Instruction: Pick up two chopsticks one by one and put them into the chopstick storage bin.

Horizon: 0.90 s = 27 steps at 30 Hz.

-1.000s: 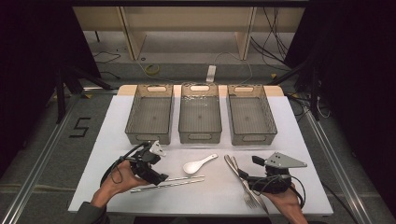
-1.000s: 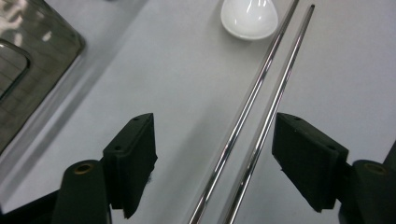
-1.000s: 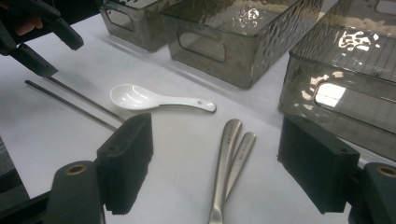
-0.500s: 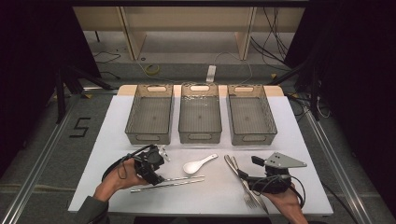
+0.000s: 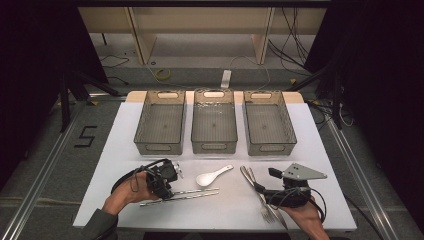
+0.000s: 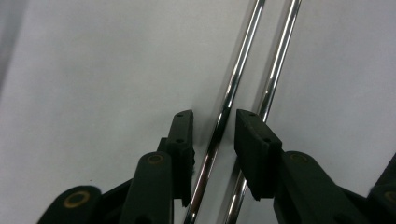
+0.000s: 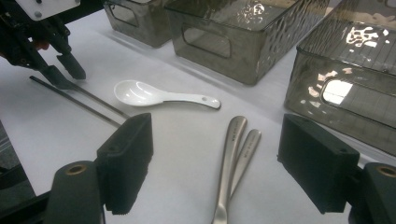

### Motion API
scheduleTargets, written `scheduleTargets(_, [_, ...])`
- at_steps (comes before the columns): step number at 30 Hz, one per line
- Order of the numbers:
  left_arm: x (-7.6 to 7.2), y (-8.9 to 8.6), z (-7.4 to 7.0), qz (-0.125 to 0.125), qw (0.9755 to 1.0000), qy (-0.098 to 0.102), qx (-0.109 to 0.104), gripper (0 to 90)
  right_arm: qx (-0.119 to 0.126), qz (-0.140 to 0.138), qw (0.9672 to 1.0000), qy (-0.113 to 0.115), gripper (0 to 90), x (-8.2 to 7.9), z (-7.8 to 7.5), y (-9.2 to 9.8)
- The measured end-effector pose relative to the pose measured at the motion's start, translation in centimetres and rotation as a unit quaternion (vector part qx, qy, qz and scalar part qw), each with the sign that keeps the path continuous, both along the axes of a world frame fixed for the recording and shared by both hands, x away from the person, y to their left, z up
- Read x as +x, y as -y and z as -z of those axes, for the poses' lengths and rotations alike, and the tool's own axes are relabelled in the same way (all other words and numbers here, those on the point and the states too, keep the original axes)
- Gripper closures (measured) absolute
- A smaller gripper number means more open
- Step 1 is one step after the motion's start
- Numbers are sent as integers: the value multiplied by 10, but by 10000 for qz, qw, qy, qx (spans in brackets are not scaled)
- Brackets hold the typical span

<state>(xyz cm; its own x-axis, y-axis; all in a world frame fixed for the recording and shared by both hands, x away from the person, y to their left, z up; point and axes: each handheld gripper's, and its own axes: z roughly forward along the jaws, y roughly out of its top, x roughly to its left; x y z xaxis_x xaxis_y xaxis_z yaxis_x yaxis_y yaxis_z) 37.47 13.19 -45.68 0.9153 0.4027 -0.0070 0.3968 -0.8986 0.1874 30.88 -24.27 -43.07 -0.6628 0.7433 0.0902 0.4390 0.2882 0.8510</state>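
Note:
Two metal chopsticks [image 5: 192,194] lie side by side on the white table [image 5: 125,150] at the front left. My left gripper [image 5: 164,186] points down on their left end. Its jaws have just been closing and now straddle one chopstick [image 6: 223,116]; a thin gap remains at each pad. The second chopstick [image 6: 278,65] runs under the right pad [image 6: 256,149]. A white ceramic spoon [image 5: 214,176] lies in the middle. My right gripper [image 5: 265,181] rests open at the front right, above two metal cutlery handles [image 7: 236,135], with nothing gripped.
Three smoky clear bins [image 5: 161,125], [image 5: 214,122], [image 5: 269,125] stand in a row across the back of the table. The left gripper [image 7: 65,70] is seen beyond the spoon [image 7: 154,95] in the right gripper view. Bare tabletop lies between bins and cutlery.
My left gripper has eased down and slightly right onto the chopsticks' left end, and its jaws have narrowed around one. The right hand has stayed put.

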Motion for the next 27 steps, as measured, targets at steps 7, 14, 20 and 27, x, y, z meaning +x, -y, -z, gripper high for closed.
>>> scheduleTargets(7, [1, 1, 3, 84, 9999, -26, 78, 730, -21, 1, 10000, -6, 271, 0, 0, 0])
scheduleTargets(14, [-2, 7, 3, 280, 9993, 33, 237, 784, -22, -14, 10000, -2, 271, 1, 1, 0])
scheduleTargets(20, [-5, 9, 2, 466, 9983, 47, 346, 826, -33, -7, 10000, -28, 271, 1, 1, 0])
scheduleTargets(27, [-5, 10, 2, 610, 9974, 101, 365, 839, -36, 24, 10000, -40, 271, 2, 0, 2])
